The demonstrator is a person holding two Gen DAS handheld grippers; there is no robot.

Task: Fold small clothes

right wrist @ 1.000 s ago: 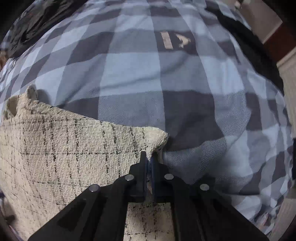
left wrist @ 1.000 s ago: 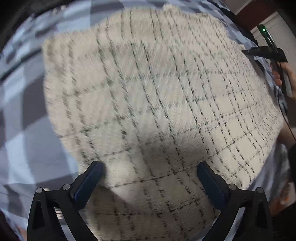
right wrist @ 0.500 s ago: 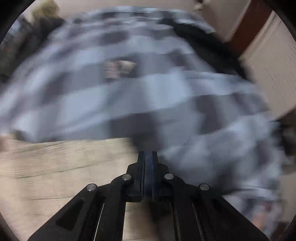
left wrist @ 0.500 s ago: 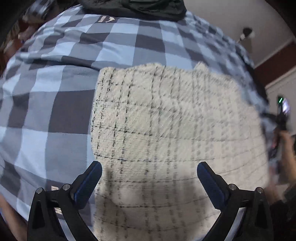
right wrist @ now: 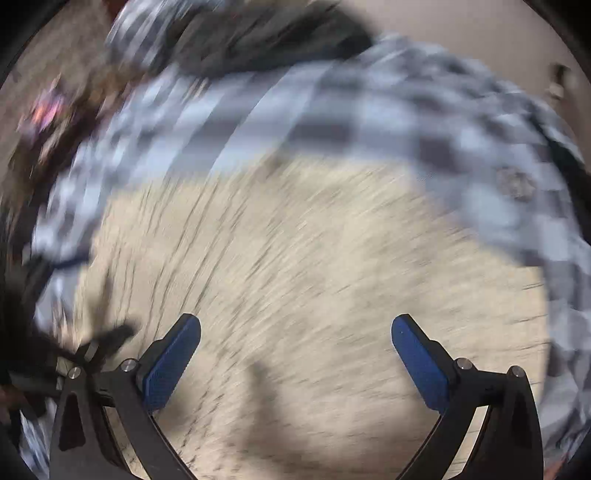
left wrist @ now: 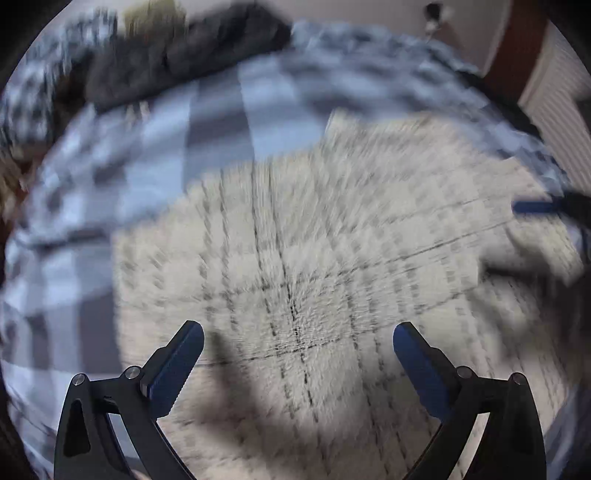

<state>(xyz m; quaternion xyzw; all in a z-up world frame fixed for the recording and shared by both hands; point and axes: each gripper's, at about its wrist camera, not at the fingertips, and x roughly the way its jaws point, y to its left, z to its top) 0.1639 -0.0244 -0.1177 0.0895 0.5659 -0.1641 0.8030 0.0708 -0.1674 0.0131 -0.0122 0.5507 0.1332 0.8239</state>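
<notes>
The left gripper (left wrist: 297, 339) stands wide open, its blue-padded fingers (left wrist: 177, 369) well apart and holding nothing; whether the tips touch the fabric below cannot be told. The right gripper (right wrist: 295, 332) is likewise spread wide and empty, its padded fingers (right wrist: 171, 365) over the same fabric. Beneath both lies the cream cloth (left wrist: 314, 258), crossed by thin dark check lines and spread over the middle of a bed covered in a blue and grey checked blanket (left wrist: 155, 147). In the left wrist view a fold or raised edge of the cloth shows toward the bed's right side, beside a blue-tipped dark object (left wrist: 543, 206) that appears to be the other gripper. A dark garment (left wrist: 184, 59) lies at the far end of the bed. A pale wall (right wrist: 461, 26) stands behind, with a reddish-brown strip (left wrist: 517, 44) at the upper right of the left wrist view. Both views are heavily blurred; the cloth's outline, its near edge and the clutter at the bed's far left corner cannot be made out.
</notes>
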